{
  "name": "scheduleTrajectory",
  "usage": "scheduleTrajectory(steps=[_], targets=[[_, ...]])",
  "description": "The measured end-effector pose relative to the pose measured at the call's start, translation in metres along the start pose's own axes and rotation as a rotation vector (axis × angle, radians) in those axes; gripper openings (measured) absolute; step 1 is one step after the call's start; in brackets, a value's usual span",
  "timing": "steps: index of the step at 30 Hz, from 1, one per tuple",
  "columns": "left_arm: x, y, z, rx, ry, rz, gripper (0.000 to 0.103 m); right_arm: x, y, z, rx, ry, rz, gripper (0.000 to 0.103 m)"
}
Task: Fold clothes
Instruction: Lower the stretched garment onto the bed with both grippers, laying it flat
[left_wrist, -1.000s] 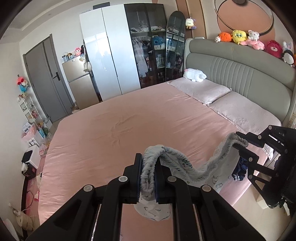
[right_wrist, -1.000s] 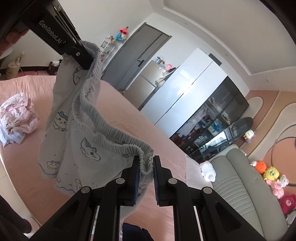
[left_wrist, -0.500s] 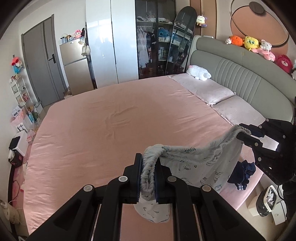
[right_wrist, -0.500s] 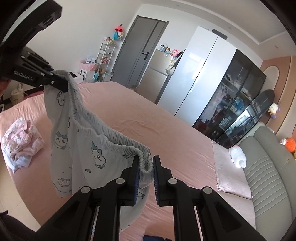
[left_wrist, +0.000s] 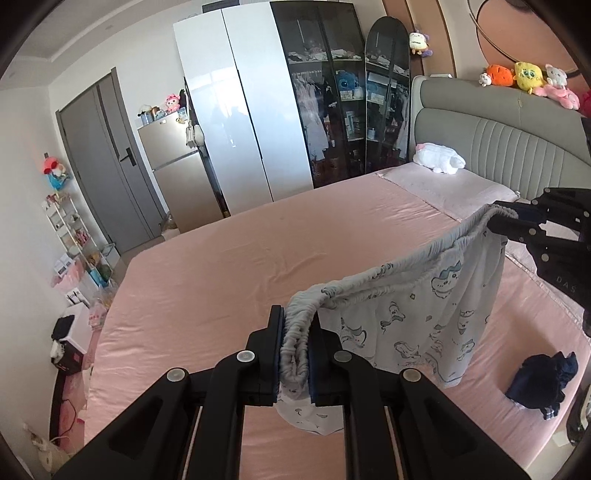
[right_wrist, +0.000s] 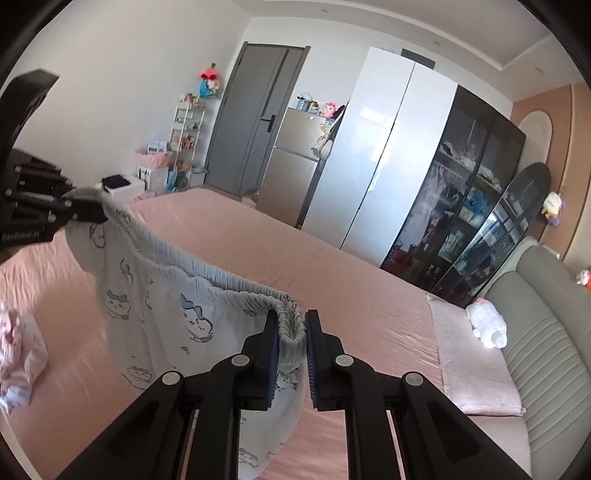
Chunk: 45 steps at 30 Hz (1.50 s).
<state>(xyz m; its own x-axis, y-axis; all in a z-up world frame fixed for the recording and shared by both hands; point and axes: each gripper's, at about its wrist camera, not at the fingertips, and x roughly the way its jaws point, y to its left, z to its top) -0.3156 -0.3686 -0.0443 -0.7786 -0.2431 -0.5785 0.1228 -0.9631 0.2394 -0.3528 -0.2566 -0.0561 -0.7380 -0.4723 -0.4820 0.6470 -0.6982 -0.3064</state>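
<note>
The left gripper (left_wrist: 296, 347) is clamping one end of the gathered elastic waistband of a pair of pale printed shorts (left_wrist: 417, 314), the bunched band squeezed between its two black fingers; the right gripper (right_wrist: 291, 341) is pinching the other end of the same waistband, its fingers closed on the folded elastic; the shorts are hanging in the air above the pink bed (left_wrist: 229, 280), the waistband stretching between the two grippers with a slight sag, and the cartoon-printed fabric is draping down below it without visibly touching the sheet; in the left wrist view a crumpled dark navy garment (left_wrist: 541, 380) is lying on the bed near its edge, below and beyond the right gripper; in the right wrist view a rumpled pink garment (right_wrist: 18, 354) is lying on the sheet at the left, beneath the left gripper; a white plush toy (left_wrist: 439, 162) is resting on the pillow by the grey headboard (left_wrist: 509, 144); a white wardrobe (left_wrist: 240, 122) is standing beyond the far side of the bed
</note>
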Motion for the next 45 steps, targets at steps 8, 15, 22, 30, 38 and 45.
scheduleTrajectory(steps=[8, 15, 22, 30, 38, 45], targets=[[0.011, -0.009, -0.042, 0.017, -0.098, 0.028, 0.010, 0.033, 0.003, -0.020, 0.016, -0.016, 0.049, 0.011], [-0.003, -0.017, -0.112, 0.005, -0.040, -0.087, 0.010, 0.019, 0.024, -0.107, 0.233, 0.057, 0.286, 0.011], [-0.035, -0.032, -0.171, -0.033, 0.010, -0.194, 0.010, -0.019, 0.072, -0.185, 0.273, 0.129, 0.361, 0.011], [-0.038, -0.047, -0.232, -0.118, 0.106, -0.268, 0.010, -0.041, 0.106, -0.255, 0.330, 0.243, 0.388, 0.011], [-0.039, -0.075, -0.277, -0.064, 0.185, -0.237, 0.010, -0.050, 0.115, -0.291, 0.430, 0.293, 0.385, 0.011], [-0.038, -0.085, -0.302, 0.003, 0.245, -0.180, 0.011, -0.047, 0.128, -0.305, 0.457, 0.338, 0.391, 0.011]])
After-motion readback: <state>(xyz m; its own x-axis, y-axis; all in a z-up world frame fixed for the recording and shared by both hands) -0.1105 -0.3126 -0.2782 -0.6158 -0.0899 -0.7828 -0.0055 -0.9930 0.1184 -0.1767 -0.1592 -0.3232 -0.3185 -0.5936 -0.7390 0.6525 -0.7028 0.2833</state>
